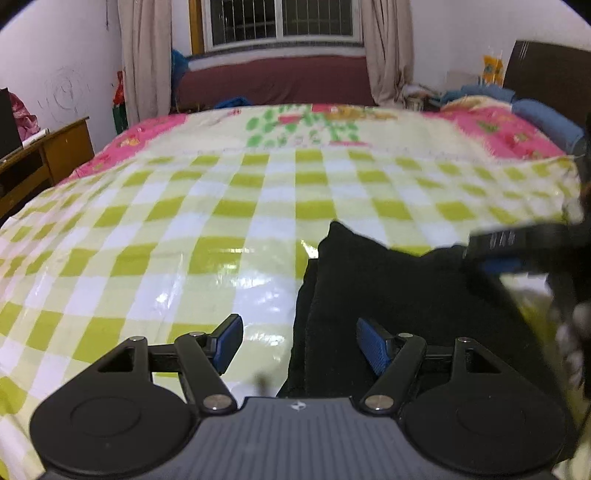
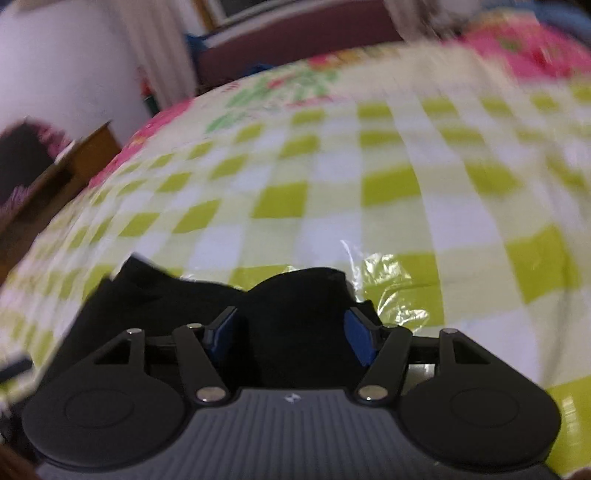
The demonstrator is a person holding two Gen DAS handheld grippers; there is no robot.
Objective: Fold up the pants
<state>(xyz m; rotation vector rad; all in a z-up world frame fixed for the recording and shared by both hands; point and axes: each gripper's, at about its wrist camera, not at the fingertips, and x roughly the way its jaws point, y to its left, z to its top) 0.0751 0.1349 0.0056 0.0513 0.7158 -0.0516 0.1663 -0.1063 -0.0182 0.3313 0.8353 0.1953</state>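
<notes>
The black pants (image 1: 388,288) lie folded in a stack on the green-and-white checkered plastic sheet (image 1: 221,229) covering the bed. My left gripper (image 1: 299,343) is open and empty, straddling the pants' left edge, its right pad over the fabric. The right gripper (image 1: 517,243) shows blurred at that view's right edge, over the pants. In the right wrist view my right gripper (image 2: 291,339) is open, with a raised bump of the black pants (image 2: 295,295) between its fingers. The view is motion-blurred.
A pink floral bedsheet (image 1: 498,129) lies beyond the checkered sheet. A wooden desk (image 1: 48,155) stands left of the bed. Blue bedding (image 1: 546,118) and a dark headboard (image 1: 546,70) are at the far right. A window with curtains (image 1: 280,22) is behind.
</notes>
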